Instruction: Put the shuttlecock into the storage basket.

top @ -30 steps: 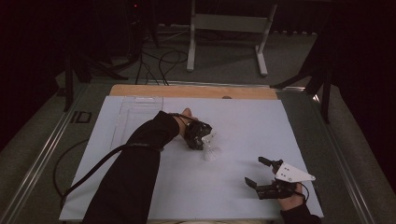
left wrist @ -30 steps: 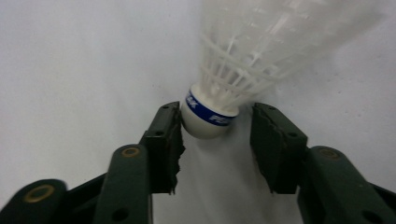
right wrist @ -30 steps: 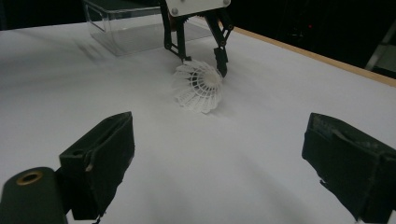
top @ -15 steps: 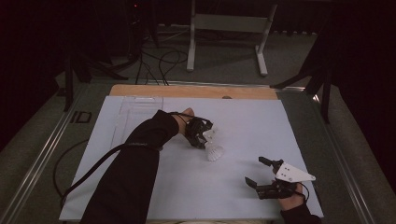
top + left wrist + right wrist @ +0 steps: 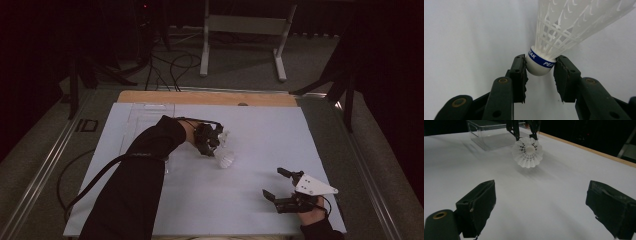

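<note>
One shuttlecock (image 5: 559,37) pinched at its cork by left tongs (image 5: 540,72); right tongs (image 5: 544,210) wide, idle at 5 o'clock. We judge carrying underway; next, placement into box (image 5: 486,135).

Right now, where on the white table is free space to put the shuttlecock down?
The white sheet is bare between the shuttlecock and the right gripper, and also from the shuttlecock to the wooden edge at the far side. It is crowded at the far left, where the clear box stands beside the left gripper.
</note>
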### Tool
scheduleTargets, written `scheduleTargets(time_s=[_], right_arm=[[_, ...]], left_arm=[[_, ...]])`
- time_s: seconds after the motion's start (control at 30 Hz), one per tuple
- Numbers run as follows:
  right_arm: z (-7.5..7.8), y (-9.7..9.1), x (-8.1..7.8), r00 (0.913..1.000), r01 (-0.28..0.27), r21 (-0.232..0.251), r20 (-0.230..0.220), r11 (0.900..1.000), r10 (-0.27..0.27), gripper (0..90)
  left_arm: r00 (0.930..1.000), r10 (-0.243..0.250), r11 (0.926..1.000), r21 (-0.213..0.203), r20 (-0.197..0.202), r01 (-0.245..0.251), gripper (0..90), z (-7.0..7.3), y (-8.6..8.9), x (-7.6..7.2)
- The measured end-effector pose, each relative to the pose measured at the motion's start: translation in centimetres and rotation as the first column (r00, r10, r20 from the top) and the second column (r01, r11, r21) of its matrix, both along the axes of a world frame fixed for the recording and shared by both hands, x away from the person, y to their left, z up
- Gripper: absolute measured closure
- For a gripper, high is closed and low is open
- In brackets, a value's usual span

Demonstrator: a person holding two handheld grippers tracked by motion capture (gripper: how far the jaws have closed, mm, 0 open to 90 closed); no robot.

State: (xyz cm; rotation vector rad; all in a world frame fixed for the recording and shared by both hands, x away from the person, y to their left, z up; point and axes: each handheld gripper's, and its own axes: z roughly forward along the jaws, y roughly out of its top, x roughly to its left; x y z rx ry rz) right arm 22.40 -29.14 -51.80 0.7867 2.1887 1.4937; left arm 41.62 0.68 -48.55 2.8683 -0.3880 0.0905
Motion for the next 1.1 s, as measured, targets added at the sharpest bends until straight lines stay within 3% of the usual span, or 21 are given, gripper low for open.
scheduleTargets(time_s=[0.17, 0.2, 0.3, 0.37, 0.4, 0.47, 0.5, 0.63, 0.67, 0.77, 0.8, 0.83, 0.87, 0.93, 0.97, 1.0, 1.03, 1.07, 1.1], right_arm=[[0.0, 0.0, 0.0, 1.0000, 0.001, 0.000, -0.001, 1.0000, -0.001, 9.6], [0.0, 0.0, 0.0, 1.0000, 0.001, -0.001, 0.000, 1.0000, -0.001, 9.6], [0.0, 0.0, 0.0, 1.0000, 0.001, 0.000, 0.001, 1.0000, -0.001, 9.7], [0.0, 0.0, 0.0, 1.0000, 0.002, 0.001, 0.002, 1.0000, -0.002, 9.7], [0.0, 0.0, 0.0, 1.0000, 0.002, -0.001, 0.002, 1.0000, -0.002, 9.6], [0.0, 0.0, 0.0, 1.0000, 0.003, 0.000, 0.000, 1.0000, -0.003, 9.7], [0.0, 0.0, 0.0, 1.0000, 0.003, -0.001, 0.000, 1.0000, -0.003, 9.6], [0.0, 0.0, 0.0, 1.0000, 0.003, -0.002, 0.000, 1.0000, -0.003, 9.7], [0.0, 0.0, 0.0, 1.0000, 0.003, -0.001, -0.001, 1.0000, -0.003, 9.7], [0.0, 0.0, 0.0, 1.0000, 0.004, 0.000, -0.002, 1.0000, -0.004, 9.7], [0.0, 0.1, 0.0, 1.0000, 0.003, -0.002, -0.003, 1.0000, -0.003, 9.7], [0.0, 0.1, 0.0, 1.0000, 0.003, -0.002, -0.003, 1.0000, -0.003, 9.7], [0.0, 0.1, 0.0, 1.0000, 0.002, -0.003, -0.005, 1.0000, -0.002, 9.7], [0.0, 0.1, 0.0, 1.0000, 0.002, -0.005, -0.007, 1.0000, -0.002, 9.7], [0.0, 0.1, 0.0, 1.0000, 0.002, -0.005, -0.007, 1.0000, -0.002, 9.7], [0.0, 0.1, 0.0, 1.0000, 0.005, -0.004, -0.006, 1.0000, -0.005, 9.7], [0.0, 0.1, 0.0, 1.0000, 0.005, -0.004, -0.006, 1.0000, -0.005, 9.7], [0.0, 0.1, 0.0, 1.0000, 0.004, -0.004, -0.005, 1.0000, -0.004, 9.7], [0.0, 0.1, 0.0, 1.0000, 0.004, -0.006, -0.003, 1.0000, -0.004, 9.7]], left_arm=[[0.9989, 0.035, 0.9994, 0.000, -0.031, -0.035, 63.1, 0.5, 0.4, -0.2], [0.9962, 0.075, 0.9972, 0.000, -0.045, -0.075, 63.1, 0.9, 0.5, -0.2], [0.9933, 0.103, 0.9945, -0.009, -0.052, -0.104, 63.1, 1.4, 0.6, -0.2], [0.9897, 0.130, 0.9913, -0.011, -0.060, -0.131, 63.1, 1.9, 0.8, -0.2], [0.9856, 0.147, 0.9887, -0.016, -0.083, -0.149, 63.2, 2.3, 0.9, -0.4], [0.9857, 0.150, 0.9883, -0.016, -0.077, -0.151, 63.2, 2.5, 1.0, -0.5], [0.9814, 0.160, 0.9864, -0.021, -0.106, -0.163, 63.2, 3.0, 1.1, -0.6], [0.9774, 0.179, 0.9827, -0.027, -0.112, -0.183, 63.2, 3.6, 1.5, -0.8], [0.9717, 0.201, 0.9784, -0.022, -0.124, -0.206, 63.2, 3.8, 1.6, -0.9], [0.9669, 0.218, 0.9753, -0.009, -0.133, -0.221, 63.2, 4.2, 1.9, -1.1], [0.9608, 0.242, 0.9697, 0.002, -0.134, -0.244, 63.2, 4.3, 2.3, -1.2], [0.9608, 0.242, 0.9697, 0.002, -0.134, -0.244, 63.2, 4.3, 2.3, -1.2], [0.9478, 0.278, 0.9595, 0.002, -0.156, -0.282, 63.2, 4.5, 2.6, -1.2], [0.9369, 0.305, 0.9512, 0.007, -0.171, -0.308, 63.2, 4.7, 3.0, -1.3], [0.9369, 0.305, 0.9512, 0.007, -0.171, -0.308, 63.2, 4.7, 3.0, -1.3], [0.9154, 0.357, 0.9331, 0.024, -0.186, -0.359, 63.2, 4.9, 3.2, -1.2], [0.9154, 0.357, 0.9331, 0.024, -0.186, -0.359, 63.2, 4.9, 3.2, -1.2], [0.9028, 0.387, 0.9208, 0.028, -0.187, -0.389, 63.2, 5.2, 3.5, -1.2], [0.9028, 0.387, 0.9208, 0.028, -0.187, -0.389, 63.2, 5.2, 3.5, -1.2]])
